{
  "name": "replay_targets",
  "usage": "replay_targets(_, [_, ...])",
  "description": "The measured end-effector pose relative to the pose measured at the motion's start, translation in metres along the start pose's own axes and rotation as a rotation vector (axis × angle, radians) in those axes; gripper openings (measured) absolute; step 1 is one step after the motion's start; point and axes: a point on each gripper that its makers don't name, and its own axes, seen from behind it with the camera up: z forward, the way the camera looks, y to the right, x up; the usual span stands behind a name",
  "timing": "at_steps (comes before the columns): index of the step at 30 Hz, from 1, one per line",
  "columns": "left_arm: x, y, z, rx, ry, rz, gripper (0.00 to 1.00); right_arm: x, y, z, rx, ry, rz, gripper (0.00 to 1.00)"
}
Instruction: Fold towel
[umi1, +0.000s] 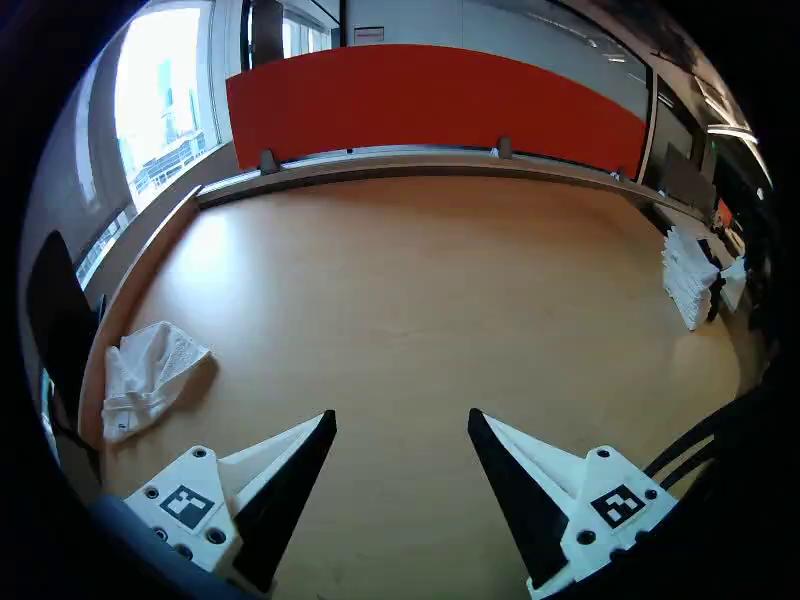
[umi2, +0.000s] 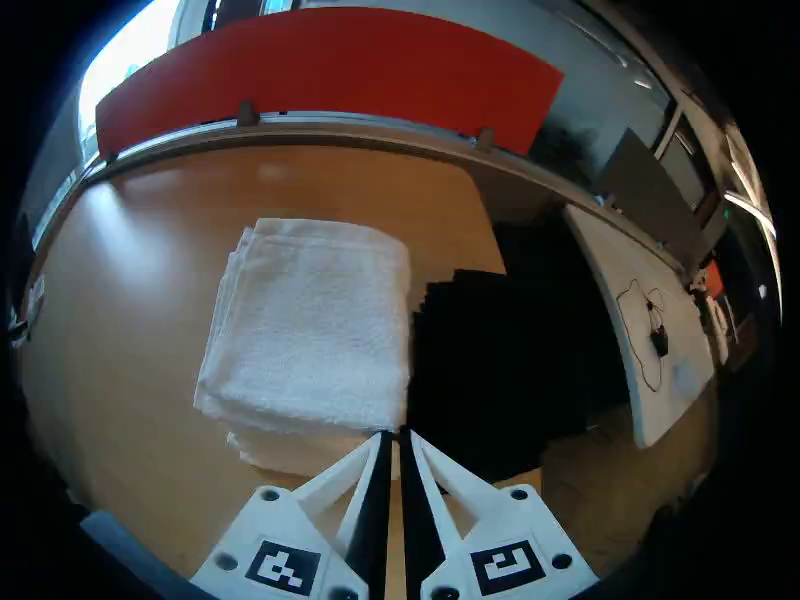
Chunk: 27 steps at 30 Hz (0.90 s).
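The person is working at a wooden desk (umi1: 420, 300) with a red divider (umi1: 430, 100) running along its far edge. Out from the divider's right end, a stack of folded towels (umi2: 310, 320) is sitting square and tidy, several white layers deep, so a good share of the folding looks done. The right gripper (umi2: 397, 435) is hovering at the side of that stack farthest from the divider. Its fingers are drawn together with only a sliver between them, and I can see no cloth caught there. The tips are lying just at the stack's edge, and whether they are touching it I cannot tell.

Well out from the divider's left end, a crumpled towel (umi1: 150, 375) is lying in a loose heap, not yet folded. The left gripper (umi1: 400, 415) is pointing toward the divider's middle with its fingers spread wide apart, holding nothing, and bare desk is lying between them.

By my reckoning one towel is waiting: it needs picking up, spreading flat, folding and adding to the stack.
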Motion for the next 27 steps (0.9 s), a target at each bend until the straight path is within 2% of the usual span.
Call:
replay_targets(10, [0.002,0.001,0.002,-0.002,-0.001,0.001,0.98,-0.008,0.000,0.003,-0.001,-0.016,0.006,0.06])
replay_targets(14, [0.002,0.001,0.003,-0.002,-0.002,0.001,0.98,-0.010,0.001,0.004,0.000,-0.019,0.014,0.10])
replay_targets(20, [0.004,0.001,0.003,-0.002,0.000,-0.001,0.98,-0.014,0.004,0.002,-0.014,-0.020,0.022,0.25])
replay_targets(27, [0.005,0.000,0.004,-0.002,0.002,-0.002,0.98,-0.017,0.006,-0.001,-0.032,-0.010,0.038,0.65])
